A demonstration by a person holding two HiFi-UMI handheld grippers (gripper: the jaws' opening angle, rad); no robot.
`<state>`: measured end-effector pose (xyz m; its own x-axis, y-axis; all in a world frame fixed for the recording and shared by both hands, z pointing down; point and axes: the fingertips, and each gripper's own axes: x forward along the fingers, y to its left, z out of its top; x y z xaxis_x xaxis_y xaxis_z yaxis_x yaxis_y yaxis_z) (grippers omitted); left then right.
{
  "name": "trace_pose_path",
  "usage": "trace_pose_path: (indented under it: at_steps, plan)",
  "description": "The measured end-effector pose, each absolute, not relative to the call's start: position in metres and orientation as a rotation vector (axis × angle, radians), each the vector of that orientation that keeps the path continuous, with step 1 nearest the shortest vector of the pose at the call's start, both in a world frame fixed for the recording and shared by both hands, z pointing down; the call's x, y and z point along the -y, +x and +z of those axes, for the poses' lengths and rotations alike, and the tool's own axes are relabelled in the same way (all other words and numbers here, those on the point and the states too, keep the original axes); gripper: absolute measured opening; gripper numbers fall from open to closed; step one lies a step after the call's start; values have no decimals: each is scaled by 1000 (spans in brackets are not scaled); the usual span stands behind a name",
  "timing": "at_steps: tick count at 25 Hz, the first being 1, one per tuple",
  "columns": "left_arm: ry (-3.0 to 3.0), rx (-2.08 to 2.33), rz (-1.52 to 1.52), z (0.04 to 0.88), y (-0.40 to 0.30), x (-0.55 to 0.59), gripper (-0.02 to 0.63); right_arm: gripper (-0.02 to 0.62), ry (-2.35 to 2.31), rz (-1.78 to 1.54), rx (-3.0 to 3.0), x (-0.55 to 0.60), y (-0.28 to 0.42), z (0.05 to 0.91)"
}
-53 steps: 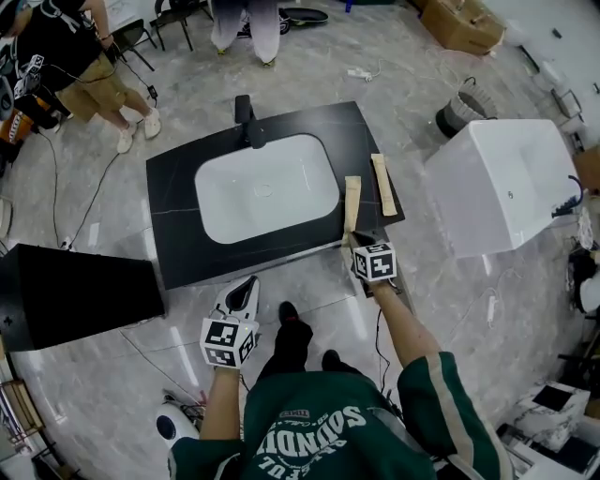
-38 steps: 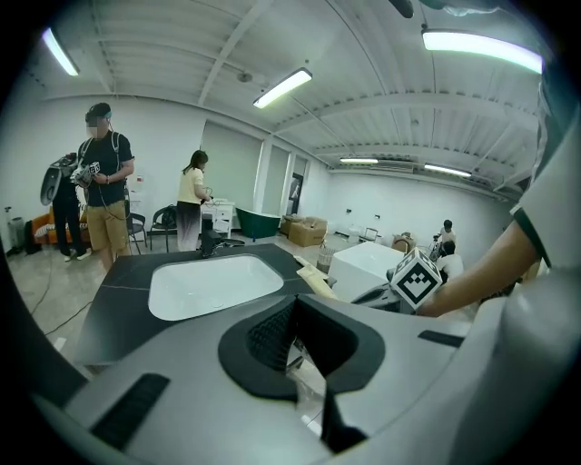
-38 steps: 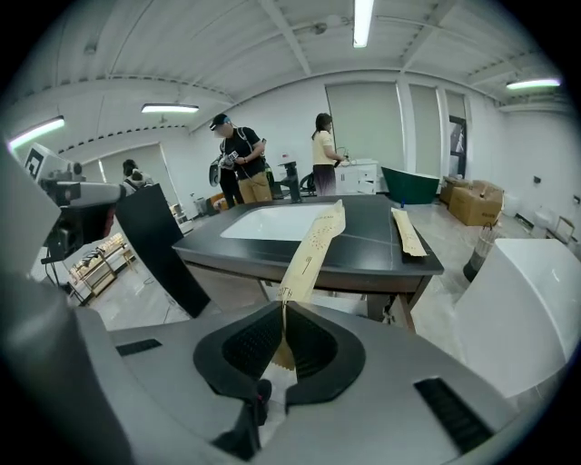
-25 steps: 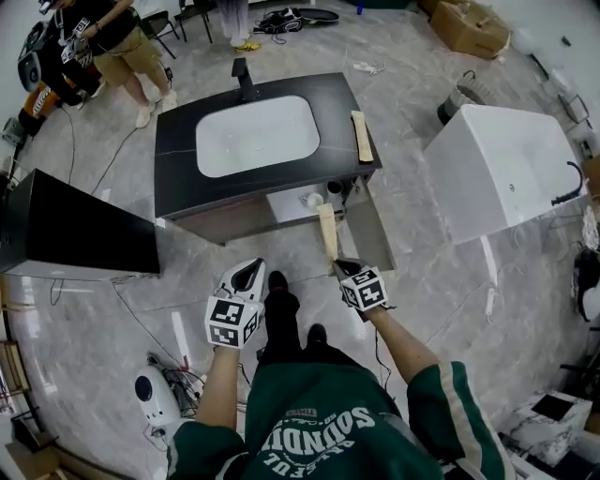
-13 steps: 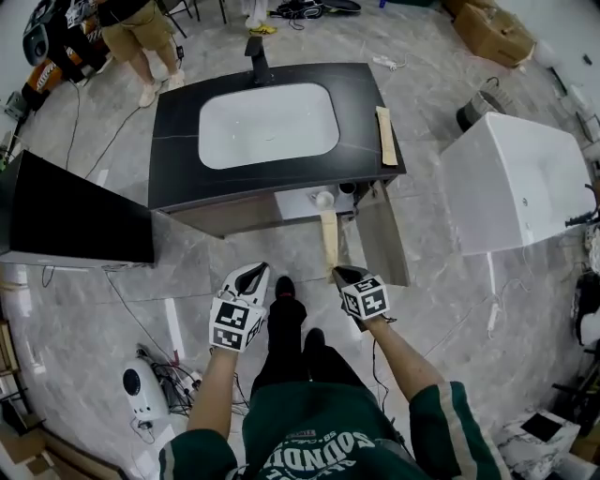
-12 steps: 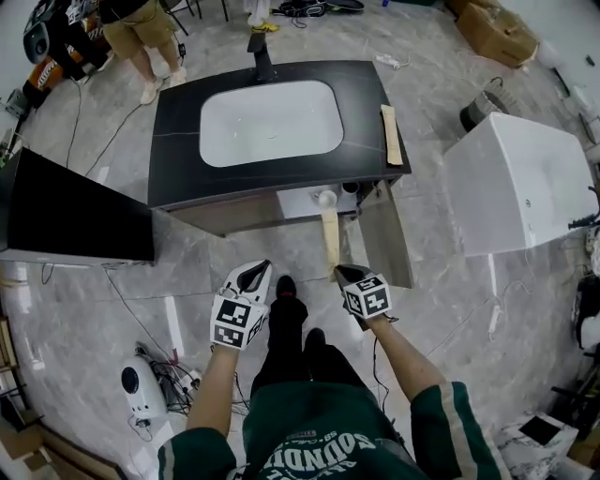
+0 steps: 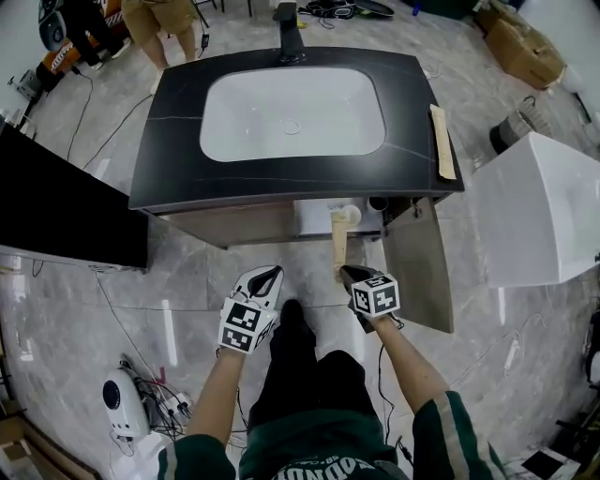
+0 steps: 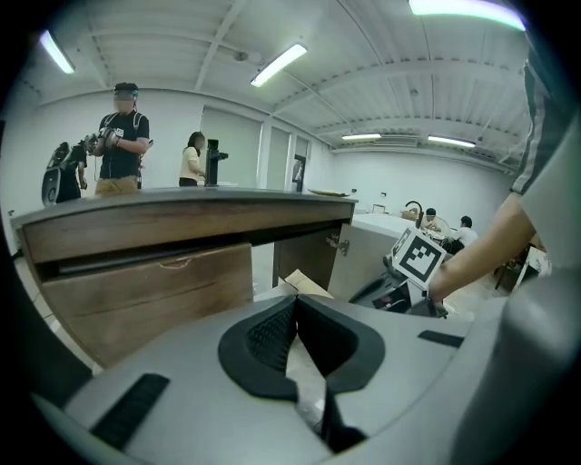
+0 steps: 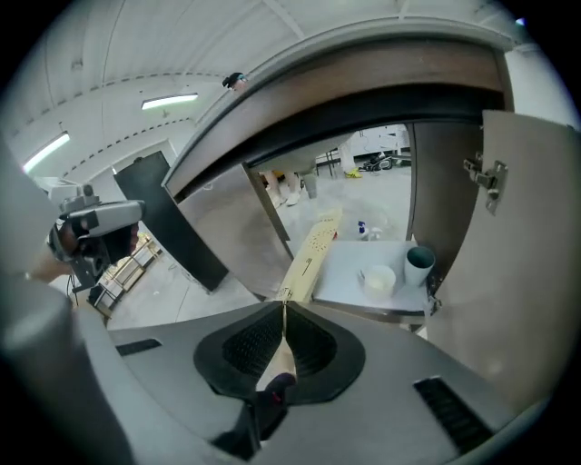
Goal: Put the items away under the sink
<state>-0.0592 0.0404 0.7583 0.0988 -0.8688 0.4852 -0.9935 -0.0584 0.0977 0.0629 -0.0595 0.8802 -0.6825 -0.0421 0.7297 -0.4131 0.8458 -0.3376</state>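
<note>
Hand-held grippers are two: the left hand-held gripper and the right hand-held gripper. Of long beige packs I count two as well: one long beige pack just before the front edge of the tabletop, and the second long beige pack along its right edge. The tabletop has one white sink basin and one black faucet at the back edge. Under the front right corner there is one open cabinet door. On the one shelf beside it stand one white bowl and one dark green cup. On the floor there are one black panel to the left and one white tub to the right
</note>
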Motion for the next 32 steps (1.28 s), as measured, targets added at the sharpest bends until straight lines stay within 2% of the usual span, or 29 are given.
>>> trace_pose_path:
  at_steps: [21, 32]
  plan:
    - [1979, 1934, 333, 1008, -130, -7, 12, 48, 254, 629, 2363, 170, -99, 1122]
    - [1891, 1995, 359, 1065, -161, -37, 11, 49, 262, 752, 2316, 185, -137, 1204]
